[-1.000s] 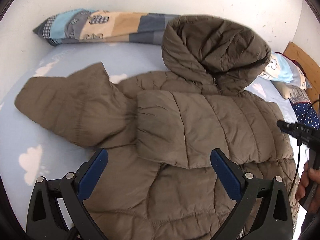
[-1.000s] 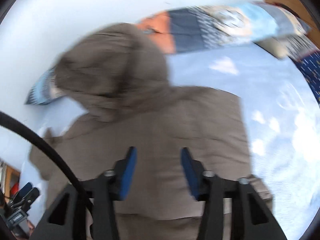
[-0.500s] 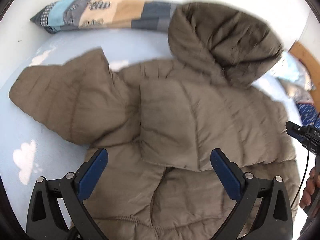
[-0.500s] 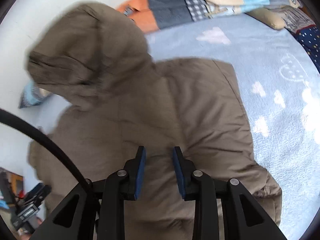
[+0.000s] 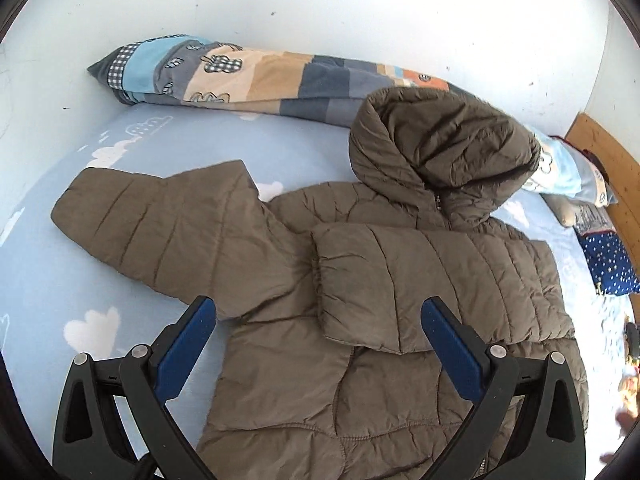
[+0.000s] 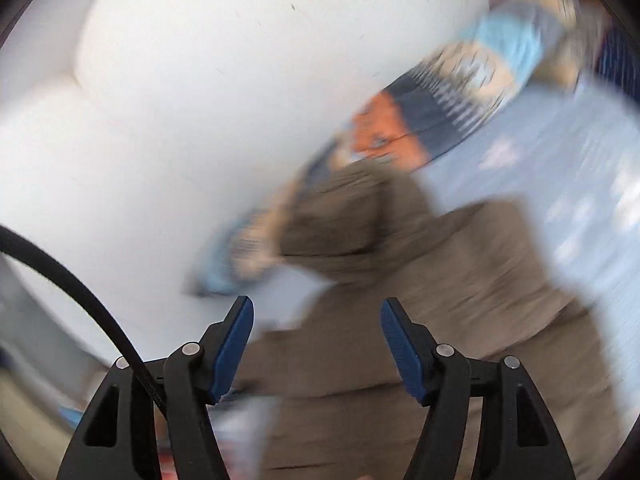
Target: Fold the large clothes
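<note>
A brown puffer jacket (image 5: 360, 360) with a hood (image 5: 440, 152) lies face up on the light blue bed sheet (image 5: 52, 288). One sleeve (image 5: 408, 284) is folded across its chest. The other sleeve (image 5: 168, 232) stretches out to the left. My left gripper (image 5: 316, 312) hovers open above the jacket's lower body with nothing between its blue pads. In the blurred right wrist view my right gripper (image 6: 316, 316) is lifted off the jacket (image 6: 420, 320), its jaws opening and nothing between them.
A patchwork quilt roll (image 5: 248, 76) lies along the white wall (image 5: 320, 8) behind the jacket. Pillows (image 5: 572, 176) and a dotted navy cloth (image 5: 608, 264) sit at the right by a wooden headboard (image 5: 608, 156).
My left gripper rose and drew back, showing more bed and wall. My right gripper narrowed, then widened as it lifted and swung up away from the jacket toward the wall.
</note>
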